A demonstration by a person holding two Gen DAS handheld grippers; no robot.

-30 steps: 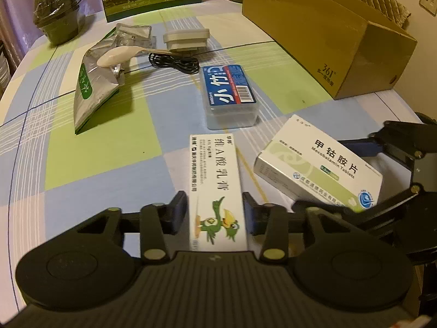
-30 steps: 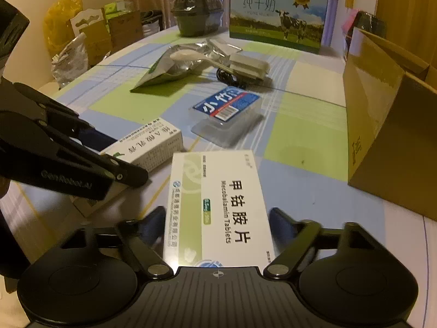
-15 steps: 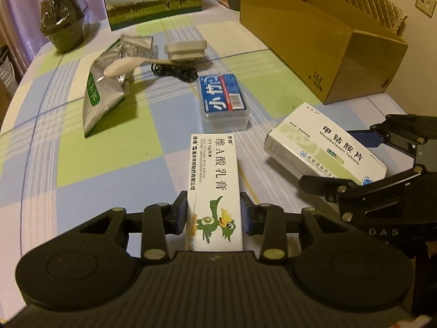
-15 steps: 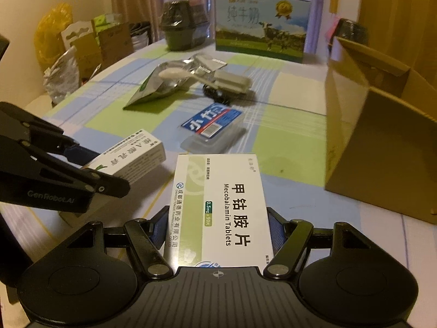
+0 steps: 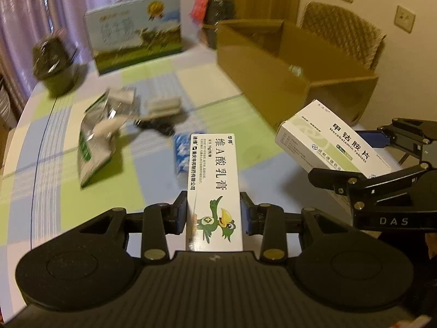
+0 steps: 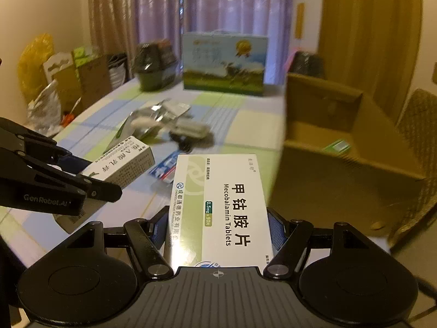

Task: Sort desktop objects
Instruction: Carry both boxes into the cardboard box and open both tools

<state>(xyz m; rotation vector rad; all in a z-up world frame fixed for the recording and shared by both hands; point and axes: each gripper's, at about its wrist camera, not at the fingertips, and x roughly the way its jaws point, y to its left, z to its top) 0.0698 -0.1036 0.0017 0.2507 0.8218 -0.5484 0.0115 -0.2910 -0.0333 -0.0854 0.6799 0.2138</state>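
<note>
Two boxes are in my grip, one per gripper, both lifted clear of the table [image 5: 82,218]. My left gripper [image 5: 213,213] is clamped on the cream box [image 5: 213,180], a narrow white carton printed 维A酸乳膏 with a green cartoon bird near my end. Its long axis runs straight out along my fingers, away from me, and its printed face is up. My right gripper [image 6: 217,232] is clamped on the tablet box [image 6: 218,207], wider, white and green, reading 甲钴胺片, "Mecobalamin Tablets" and "0.5mg x 90片". It too points forward along the fingers, face up, with its far end toward the near wall of the one open carton [image 6: 336,169]. From the left camera the right gripper's side reads "DAS"; from the right camera the left one's reads "GenRobot.AI".

Below the held boxes I count one blue-labelled clear case [image 5: 181,155], its writing blurred, one silver pouch [image 5: 95,139] with a green edge, one pale adapter [image 5: 164,106] and a dark cable [image 5: 158,127] beside it. At the far edge stand one milk box [image 6: 224,63] with a cow picture and one dark wrapped tub [image 6: 154,65]. Something small and green lies inside the carton; I cannot read it.
</note>
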